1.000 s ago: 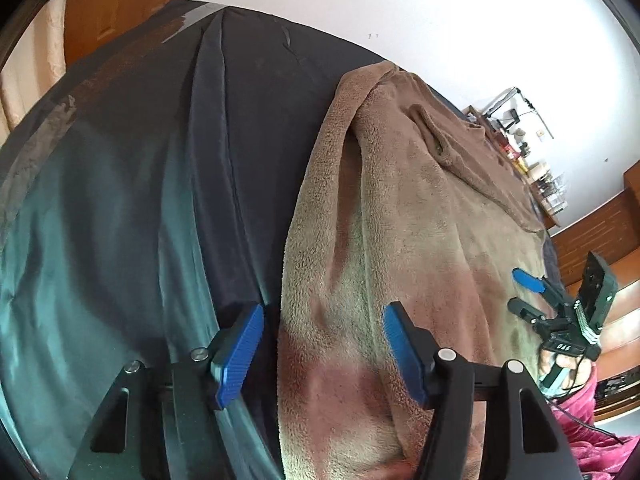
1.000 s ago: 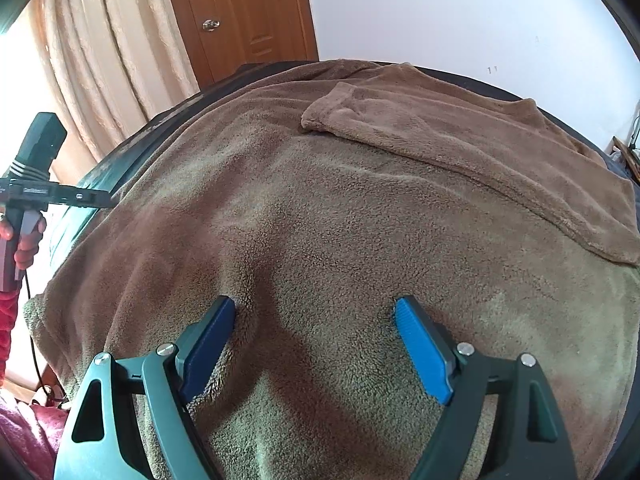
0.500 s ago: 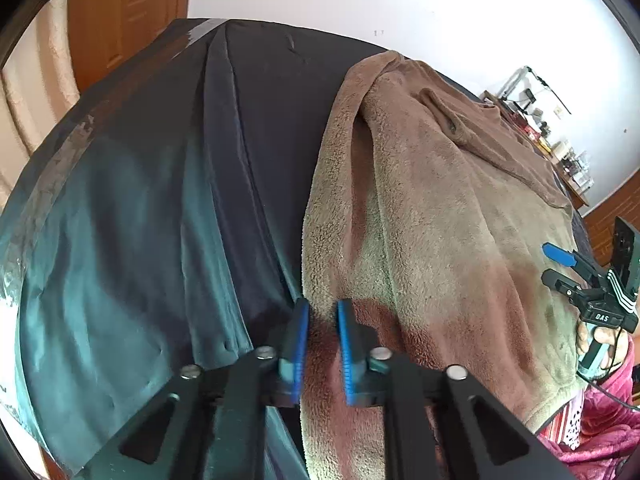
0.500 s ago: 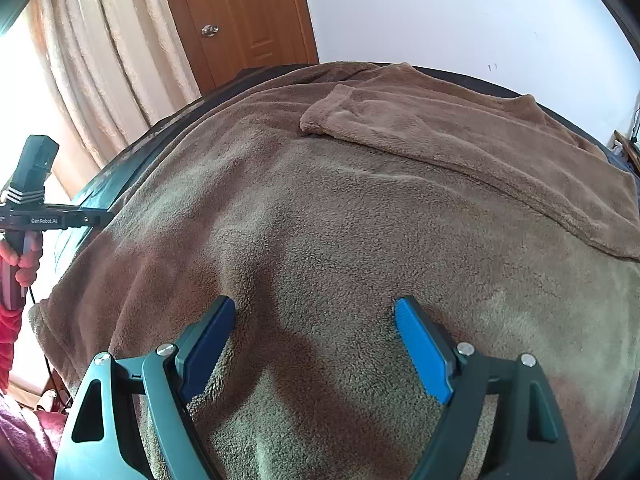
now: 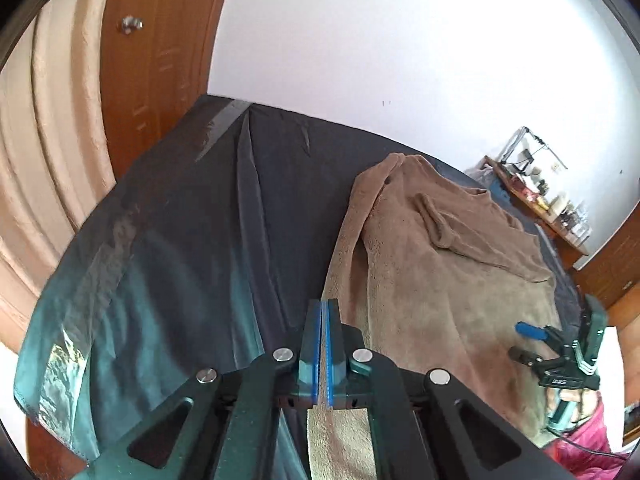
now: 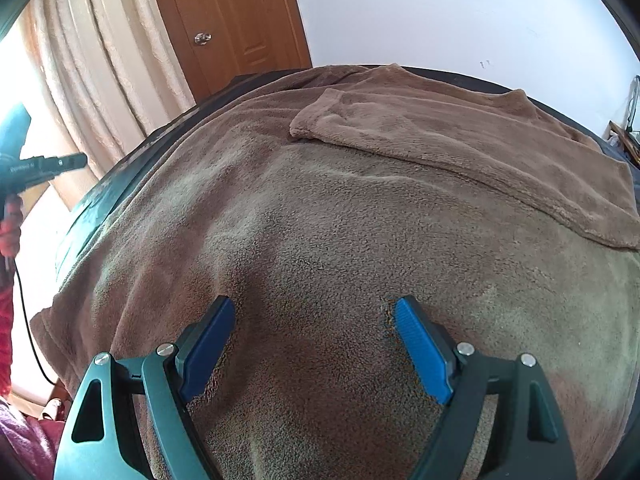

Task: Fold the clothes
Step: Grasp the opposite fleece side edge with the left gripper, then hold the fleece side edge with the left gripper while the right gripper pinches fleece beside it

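Lifted since before, left tongs (image 5: 323,312) pinch one brown garment's (image 6: 340,220) edge; right tongs (image 6: 310,312) gape wide.

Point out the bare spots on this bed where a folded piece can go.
Free: the wide strip of dark sheet between the brown fleece garment and the bed edge by the curtain. Crowded: everything from the garment's near edge across to the right gripper; fleece covers it.
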`<act>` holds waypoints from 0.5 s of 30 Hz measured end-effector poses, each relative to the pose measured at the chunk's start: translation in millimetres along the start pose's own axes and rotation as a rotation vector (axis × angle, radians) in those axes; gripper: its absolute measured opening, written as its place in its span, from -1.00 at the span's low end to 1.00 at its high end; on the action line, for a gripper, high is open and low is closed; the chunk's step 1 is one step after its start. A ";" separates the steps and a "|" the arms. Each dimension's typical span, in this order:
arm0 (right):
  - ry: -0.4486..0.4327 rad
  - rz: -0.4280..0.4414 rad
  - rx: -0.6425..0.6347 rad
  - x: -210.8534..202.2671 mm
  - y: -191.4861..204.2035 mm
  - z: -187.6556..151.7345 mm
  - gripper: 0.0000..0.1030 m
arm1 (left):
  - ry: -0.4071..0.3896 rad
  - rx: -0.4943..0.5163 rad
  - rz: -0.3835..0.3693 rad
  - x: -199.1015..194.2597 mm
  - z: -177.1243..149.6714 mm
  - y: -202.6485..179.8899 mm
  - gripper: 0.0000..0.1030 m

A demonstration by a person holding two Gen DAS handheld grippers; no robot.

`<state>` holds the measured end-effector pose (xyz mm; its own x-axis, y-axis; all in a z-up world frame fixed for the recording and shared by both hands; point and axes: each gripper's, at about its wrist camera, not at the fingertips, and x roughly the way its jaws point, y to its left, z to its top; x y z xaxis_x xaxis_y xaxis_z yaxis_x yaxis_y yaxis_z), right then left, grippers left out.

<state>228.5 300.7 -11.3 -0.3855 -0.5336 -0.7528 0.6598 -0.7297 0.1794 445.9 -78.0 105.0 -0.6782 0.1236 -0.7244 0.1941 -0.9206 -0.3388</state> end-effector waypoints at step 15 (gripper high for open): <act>-0.056 -0.004 -0.150 -16.4 41.3 -1.3 0.65 | 0.189 -0.101 -0.024 40.7 -52.1 22.1 -0.95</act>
<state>263.0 279.9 7.7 -0.4210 -0.5564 -0.7164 0.7451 -0.6625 0.0766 459.5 -74.0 36.8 -0.5401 0.2207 -0.8122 0.2561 -0.8761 -0.4084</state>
